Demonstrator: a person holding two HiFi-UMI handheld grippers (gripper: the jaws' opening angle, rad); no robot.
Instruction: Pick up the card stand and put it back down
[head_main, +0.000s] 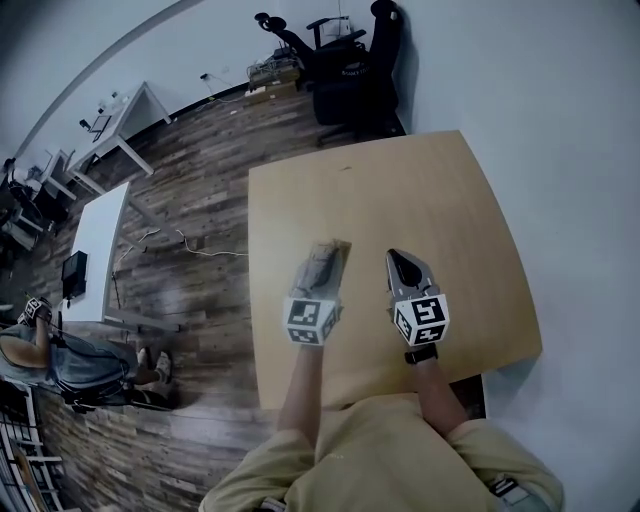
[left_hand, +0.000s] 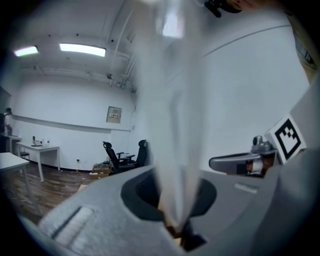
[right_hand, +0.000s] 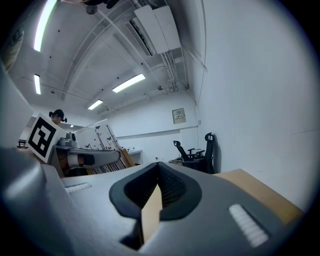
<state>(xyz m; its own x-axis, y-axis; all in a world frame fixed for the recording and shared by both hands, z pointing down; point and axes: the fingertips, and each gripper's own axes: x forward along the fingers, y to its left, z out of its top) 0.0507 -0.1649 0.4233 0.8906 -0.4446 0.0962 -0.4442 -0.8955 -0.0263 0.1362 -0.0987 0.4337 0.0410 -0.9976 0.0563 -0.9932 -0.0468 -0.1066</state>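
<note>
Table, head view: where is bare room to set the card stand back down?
The far half of the table, toward the office chairs, is bare, as is the strip right of the right hand-held gripper. It is tight only between that and the left hand-held gripper holding the card stand.

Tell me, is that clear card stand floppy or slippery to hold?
Probably stiff: the card stand rises straight from the left gripper, no sag. Likely light: a small pinch holds it. Its smooth clear face may slip.
</note>
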